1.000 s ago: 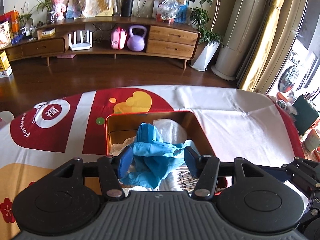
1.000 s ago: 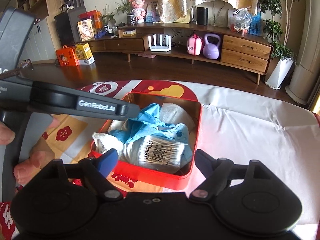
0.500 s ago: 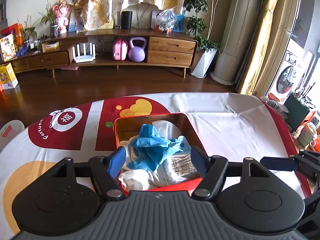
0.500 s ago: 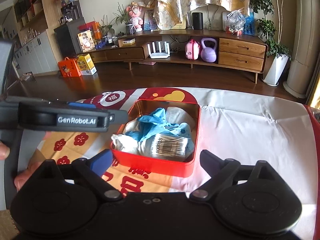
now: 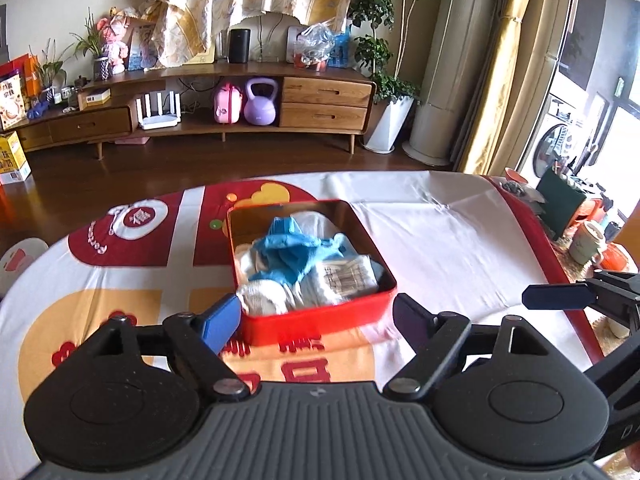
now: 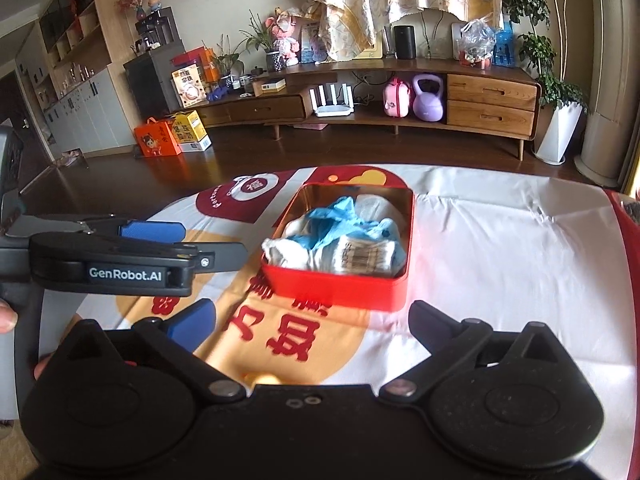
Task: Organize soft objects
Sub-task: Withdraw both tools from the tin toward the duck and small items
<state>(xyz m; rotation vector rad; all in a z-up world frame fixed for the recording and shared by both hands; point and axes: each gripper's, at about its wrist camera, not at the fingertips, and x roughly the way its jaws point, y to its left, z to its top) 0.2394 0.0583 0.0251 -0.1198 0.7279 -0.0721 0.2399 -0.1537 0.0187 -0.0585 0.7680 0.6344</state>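
We find the red tin (image 5: 320, 320) on the surface (image 5: 440, 240), long axis running away from us. Left gripper (image 5: 316, 316) and right gripper (image 6: 312, 320), jaws just opening, empty, now farther back from it.

Black tongs (image 6: 312, 322), blue pads (image 6: 191, 319), silver screws, white "GenRobot.AI" lettering.
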